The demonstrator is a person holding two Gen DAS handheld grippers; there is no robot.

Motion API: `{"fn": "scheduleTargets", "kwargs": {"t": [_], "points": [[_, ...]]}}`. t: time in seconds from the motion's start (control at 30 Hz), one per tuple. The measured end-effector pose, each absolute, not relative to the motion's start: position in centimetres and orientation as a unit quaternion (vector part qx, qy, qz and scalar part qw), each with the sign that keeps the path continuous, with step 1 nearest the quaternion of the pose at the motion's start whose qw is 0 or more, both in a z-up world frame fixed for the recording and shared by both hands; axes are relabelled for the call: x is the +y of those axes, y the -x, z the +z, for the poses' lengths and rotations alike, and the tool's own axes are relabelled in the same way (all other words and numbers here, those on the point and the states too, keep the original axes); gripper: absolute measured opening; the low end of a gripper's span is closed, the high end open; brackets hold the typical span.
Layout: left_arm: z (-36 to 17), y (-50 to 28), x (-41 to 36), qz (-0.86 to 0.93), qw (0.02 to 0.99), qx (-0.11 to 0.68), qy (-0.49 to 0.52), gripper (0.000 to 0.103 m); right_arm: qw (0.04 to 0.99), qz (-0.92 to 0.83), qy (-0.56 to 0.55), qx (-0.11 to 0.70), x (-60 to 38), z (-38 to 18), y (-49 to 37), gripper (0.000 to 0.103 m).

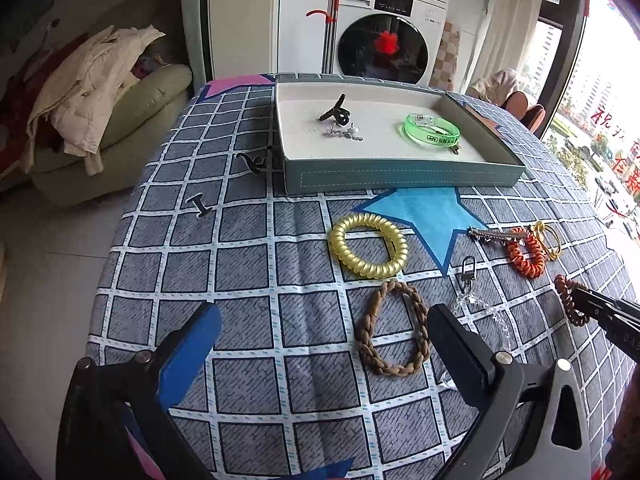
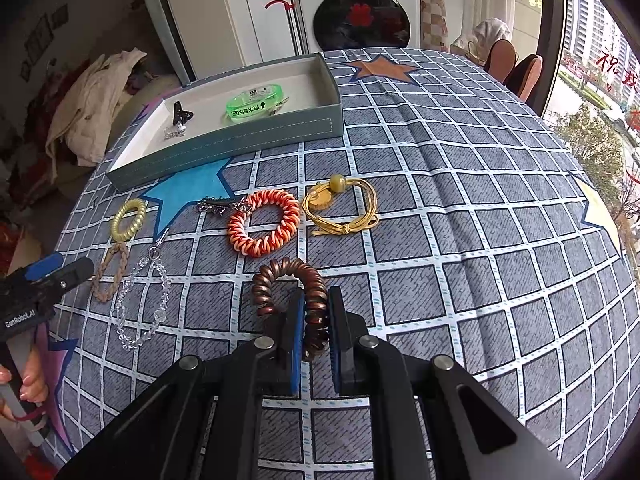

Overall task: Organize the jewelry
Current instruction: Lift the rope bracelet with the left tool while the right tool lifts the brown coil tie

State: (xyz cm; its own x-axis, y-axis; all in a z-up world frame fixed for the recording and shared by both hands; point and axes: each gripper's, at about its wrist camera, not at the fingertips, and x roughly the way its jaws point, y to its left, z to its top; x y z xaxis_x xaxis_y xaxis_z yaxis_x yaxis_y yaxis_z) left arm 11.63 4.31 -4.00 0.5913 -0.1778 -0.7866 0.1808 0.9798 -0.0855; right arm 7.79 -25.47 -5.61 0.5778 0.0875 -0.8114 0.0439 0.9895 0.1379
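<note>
Your right gripper point(image 2: 314, 324) is pinching the brown coil hair tie point(image 2: 290, 280); its two pads squeeze one side of the loop, and the rest of the loop lies on the checked cloth point(image 2: 460, 208). Your left gripper point(image 1: 324, 336) is spread wide with nothing between its jaws, just above the cloth beside the braided brown band point(image 1: 394, 330).

The step looks like picking up the brown tie to carry it to the tray point(image 2: 224, 148). The tray sits at the far side of the cloth and already has a green bracelet point(image 2: 254, 102) and a black clip point(image 2: 181, 114) in it. Next, lift the tie clear and bring it over the tray wall before you let go.

Nearer than the tray lie the orange coil tie point(image 2: 264, 224), the yellow cord tie point(image 2: 340, 208), the gold coil tie point(image 1: 368, 246) and the clear bead chain point(image 2: 140, 296).

The small silver bits in the tray are hard to make out. The part of the tie between the pads is hidden.
</note>
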Motion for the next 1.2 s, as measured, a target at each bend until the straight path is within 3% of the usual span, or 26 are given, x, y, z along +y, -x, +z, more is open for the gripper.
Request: {"fn": "scheduleTargets", "kwargs": {"t": [0.2,0.23,0.37,0.47,0.53,0.6,1.07,1.13,1.2], "points": [[-4.2,-14.8,3.4,-0.086,0.89,0.449,-0.007,0.103,0.885,0.016,-0.078,0.459,-25.4,-5.7,-7.8,0.012],[-4.5,-15.5,3.2,-0.087,0.885,0.457,-0.007,0.096,0.885,0.017,-0.079,0.458,-25.4,-5.6,-7.8,0.012],[-5.5,-17.3,3.1,-0.087,0.875,0.476,-0.001,0.083,0.887,0.02,-0.08,0.454,-25.2,-5.3,-7.7,0.012],[-5.7,-17.3,2.2,-0.088,0.876,0.472,-0.028,0.065,0.888,0.021,-0.08,0.452,-25.2,-5.1,-7.8,0.012],[-5.6,-17.0,1.5,-0.104,0.878,0.465,-0.048,0.034,0.888,0.022,-0.08,0.452,-25.3,-5.0,-8.0,0.012],[-5.5,-16.9,1.2,-0.112,0.877,0.463,-0.053,0.03,0.888,0.022,-0.081,0.451,-25.3,-5.0,-8.1,0.012],[-1.4,-16.7,2.2,-0.159,0.885,0.438,0.016,0.029,0.898,0.049,-0.084,0.43,-25.0,-2.2,-11.9,0.012],[-0.5,-17.1,2.1,-0.162,0.889,0.429,0.017,0.021,0.901,0.056,-0.079,0.423,-24.6,-1.6,-13.0,0.012],[0.3,-17.9,2.0,-0.164,0.892,0.421,0.018,0.021,0.903,0.061,-0.073,0.418,-24.2,-0.9,-14.2,0.012]]}}
